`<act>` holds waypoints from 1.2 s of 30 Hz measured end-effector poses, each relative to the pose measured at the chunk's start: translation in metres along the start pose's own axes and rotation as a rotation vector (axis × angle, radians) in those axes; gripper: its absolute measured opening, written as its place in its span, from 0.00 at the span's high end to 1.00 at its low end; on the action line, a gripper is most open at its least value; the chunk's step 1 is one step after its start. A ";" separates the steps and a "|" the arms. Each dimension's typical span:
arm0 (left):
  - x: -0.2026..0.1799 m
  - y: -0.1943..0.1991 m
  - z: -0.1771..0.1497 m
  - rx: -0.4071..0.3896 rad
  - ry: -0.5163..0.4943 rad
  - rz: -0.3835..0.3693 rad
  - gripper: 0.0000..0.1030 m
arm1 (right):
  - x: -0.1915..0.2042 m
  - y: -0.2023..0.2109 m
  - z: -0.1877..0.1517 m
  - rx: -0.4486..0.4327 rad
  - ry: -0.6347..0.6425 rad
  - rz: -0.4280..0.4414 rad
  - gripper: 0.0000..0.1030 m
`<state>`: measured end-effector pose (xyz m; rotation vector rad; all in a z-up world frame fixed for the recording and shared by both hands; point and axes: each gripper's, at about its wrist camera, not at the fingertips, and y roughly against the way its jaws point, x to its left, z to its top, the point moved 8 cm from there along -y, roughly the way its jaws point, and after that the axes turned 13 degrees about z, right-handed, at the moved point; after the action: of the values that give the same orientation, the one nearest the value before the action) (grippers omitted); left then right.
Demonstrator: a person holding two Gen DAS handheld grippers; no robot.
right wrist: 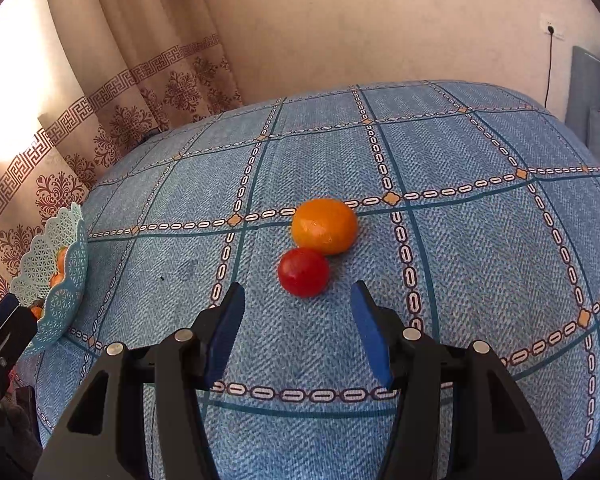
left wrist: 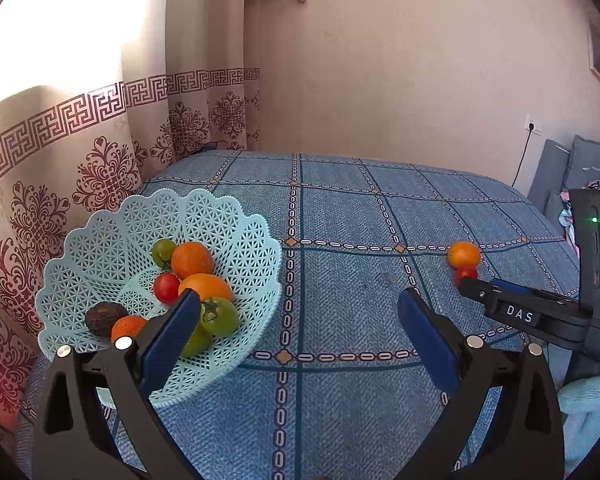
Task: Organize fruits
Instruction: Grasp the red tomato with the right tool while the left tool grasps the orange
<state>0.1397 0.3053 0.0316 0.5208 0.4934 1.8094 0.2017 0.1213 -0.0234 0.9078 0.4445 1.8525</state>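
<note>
A pale blue lattice basket (left wrist: 99,240) stands at the table's left edge, holding oranges (left wrist: 191,259), red and green tomatoes (left wrist: 166,287) and a dark fruit (left wrist: 105,319). My left gripper (left wrist: 300,306) is open beside it, its left finger over the basket's front. On the cloth to the right lie an orange (right wrist: 324,226) and a red tomato (right wrist: 303,272), touching. My right gripper (right wrist: 297,298) is open just short of the tomato, nothing between its fingers. In the left wrist view the right gripper (left wrist: 476,280) partly hides the red tomato (left wrist: 466,271) below the orange (left wrist: 464,254).
A blue checked cloth (right wrist: 480,260) covers the table. Patterned curtains (left wrist: 79,152) hang at the left, close behind the basket. A plain wall stands at the back, with a socket and cable (left wrist: 534,126). Grey cushions and clothes (left wrist: 588,184) lie at the right.
</note>
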 end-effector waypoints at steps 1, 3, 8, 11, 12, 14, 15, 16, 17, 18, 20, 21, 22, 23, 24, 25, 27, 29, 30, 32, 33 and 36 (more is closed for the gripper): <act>-0.001 0.000 0.000 0.001 -0.005 -0.003 0.03 | 0.000 -0.004 0.002 0.005 0.000 -0.004 0.48; -0.006 0.000 -0.002 0.001 -0.019 -0.006 0.03 | -0.001 -0.011 0.005 0.014 -0.001 -0.013 0.51; -0.016 -0.002 -0.004 0.004 -0.055 -0.012 0.03 | -0.002 -0.024 0.009 0.029 0.009 -0.043 0.61; -0.023 -0.003 -0.004 0.006 -0.082 -0.014 0.03 | -0.003 -0.025 0.010 0.039 0.030 -0.064 0.69; -0.026 -0.003 -0.004 0.006 -0.095 -0.014 0.03 | -0.003 -0.026 0.011 0.042 0.036 -0.061 0.70; -0.033 -0.002 -0.003 0.003 -0.121 -0.012 0.03 | -0.003 -0.025 0.010 0.049 0.041 -0.045 0.72; -0.036 -0.002 -0.002 0.000 -0.133 -0.012 0.03 | -0.002 -0.024 0.010 0.052 0.042 -0.042 0.72; -0.040 -0.002 -0.002 -0.001 -0.144 -0.014 0.03 | -0.005 -0.021 0.009 0.053 0.043 -0.040 0.73; -0.043 -0.002 -0.001 0.001 -0.153 -0.020 0.03 | -0.007 -0.018 0.008 0.053 0.043 -0.037 0.73; -0.047 -0.003 0.000 0.004 -0.159 -0.025 0.03 | -0.009 -0.015 0.007 0.053 0.042 -0.035 0.73; -0.056 -0.004 0.001 0.009 -0.178 -0.041 0.03 | -0.014 -0.008 0.005 0.051 0.042 -0.033 0.73; -0.061 -0.004 0.001 0.011 -0.190 -0.047 0.03 | -0.016 -0.004 0.004 0.049 0.044 -0.033 0.73; -0.066 -0.005 0.001 0.012 -0.201 -0.052 0.03 | -0.019 0.000 0.003 0.046 0.046 -0.035 0.73; -0.071 -0.007 0.002 0.014 -0.211 -0.056 0.03 | -0.022 0.005 0.003 0.043 0.047 -0.035 0.73; -0.077 -0.008 0.003 0.017 -0.220 -0.064 0.03 | -0.025 0.009 0.003 0.040 0.048 -0.036 0.73; -0.083 -0.010 0.003 0.022 -0.226 -0.073 0.03 | -0.028 0.013 0.003 0.037 0.049 -0.039 0.73; -0.095 -0.016 0.003 0.041 -0.234 -0.096 0.03 | -0.035 0.020 0.002 0.031 0.048 -0.045 0.73; -0.107 -0.021 0.003 0.061 -0.239 -0.124 0.03 | -0.044 0.028 0.002 0.024 0.041 -0.051 0.73; -0.113 -0.024 0.002 0.069 -0.240 -0.135 0.03 | -0.048 0.031 0.002 0.019 0.037 -0.054 0.73; -0.124 -0.031 0.002 0.085 -0.245 -0.154 0.03 | -0.058 0.038 0.001 0.009 0.032 -0.063 0.73; -0.130 -0.034 0.002 0.093 -0.247 -0.162 0.03 | -0.062 0.040 0.001 0.003 0.031 -0.067 0.73; -0.147 -0.043 0.002 0.112 -0.253 -0.174 0.03 | -0.072 0.047 0.001 -0.009 0.024 -0.070 0.73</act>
<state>0.2136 0.1769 -0.0071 0.7503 0.4520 1.5302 0.1908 0.0361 -0.0208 0.8546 0.4767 1.8017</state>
